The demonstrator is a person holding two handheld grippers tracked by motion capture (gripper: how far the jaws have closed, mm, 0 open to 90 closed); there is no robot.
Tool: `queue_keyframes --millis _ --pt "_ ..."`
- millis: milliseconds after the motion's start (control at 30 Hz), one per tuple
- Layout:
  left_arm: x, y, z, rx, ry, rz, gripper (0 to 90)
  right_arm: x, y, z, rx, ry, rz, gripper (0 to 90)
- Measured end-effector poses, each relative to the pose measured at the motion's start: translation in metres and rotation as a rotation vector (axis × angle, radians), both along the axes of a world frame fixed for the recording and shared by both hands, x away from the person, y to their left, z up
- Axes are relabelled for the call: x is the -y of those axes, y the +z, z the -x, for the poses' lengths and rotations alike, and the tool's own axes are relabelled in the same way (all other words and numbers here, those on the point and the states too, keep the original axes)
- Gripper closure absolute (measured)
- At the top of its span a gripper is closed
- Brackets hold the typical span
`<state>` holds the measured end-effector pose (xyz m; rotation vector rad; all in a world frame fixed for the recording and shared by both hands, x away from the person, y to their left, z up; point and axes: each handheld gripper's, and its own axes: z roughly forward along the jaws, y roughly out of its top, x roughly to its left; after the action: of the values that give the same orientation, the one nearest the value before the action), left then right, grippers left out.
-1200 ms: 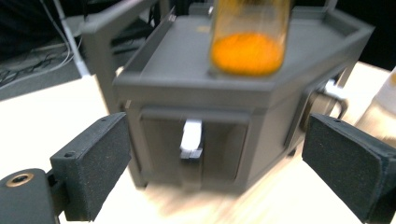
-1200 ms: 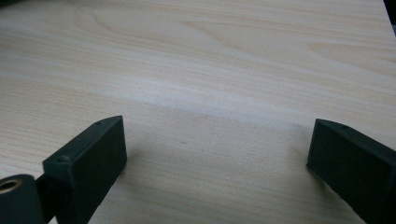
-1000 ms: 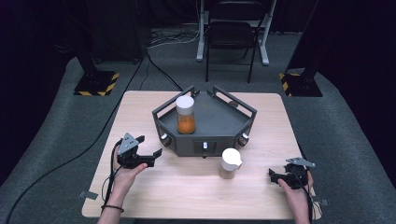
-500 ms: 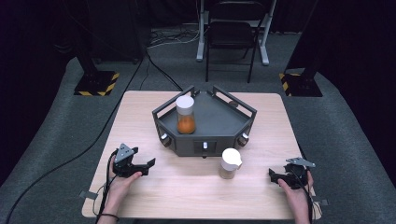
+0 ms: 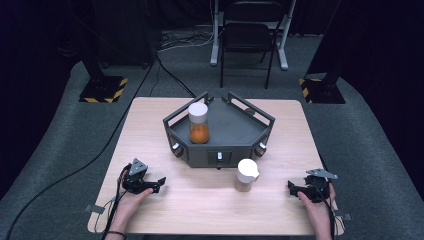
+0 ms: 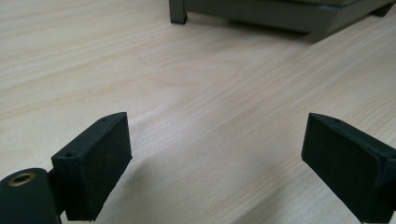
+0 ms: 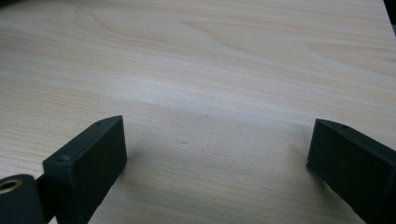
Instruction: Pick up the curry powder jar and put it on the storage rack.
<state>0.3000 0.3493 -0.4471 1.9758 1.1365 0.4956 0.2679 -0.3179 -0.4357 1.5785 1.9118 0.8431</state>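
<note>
Both grippers idle, low at bench point(image 5: 150, 125) near edge: left gripper point(image 5: 159, 183) and right gripper point(image 5: 291, 188), fingers apart, nothing between. White-lidded jar point(image 5: 246, 175) stands just before tray point(image 5: 235, 125), untouched. Grasp not started.

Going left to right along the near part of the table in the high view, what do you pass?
Left claw → small white-lidded jar → right claw.

Black left tool point(image 5: 159, 183) and right tool point(image 5: 291, 188), grey three-cornered plates, trailing cables.
</note>
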Motion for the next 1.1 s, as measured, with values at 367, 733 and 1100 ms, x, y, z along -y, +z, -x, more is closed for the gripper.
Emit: queue_keyframes --millis 367,733,1100 --pt "0.006 0.005 -0.005 -0.052 0.017 -0.033 7.9 0.000 0.000 0.000 0.000 0.000 0.000 3.6" --pt "0.016 0.007 -0.004 -0.046 0.019 -0.086 5.2 0.000 0.000 0.000 0.000 0.000 0.000 3.6" --pt "0.015 0.006 -0.005 -0.046 0.021 -0.084 5.0 0.000 0.000 0.000 0.000 0.001 0.000 3.3"
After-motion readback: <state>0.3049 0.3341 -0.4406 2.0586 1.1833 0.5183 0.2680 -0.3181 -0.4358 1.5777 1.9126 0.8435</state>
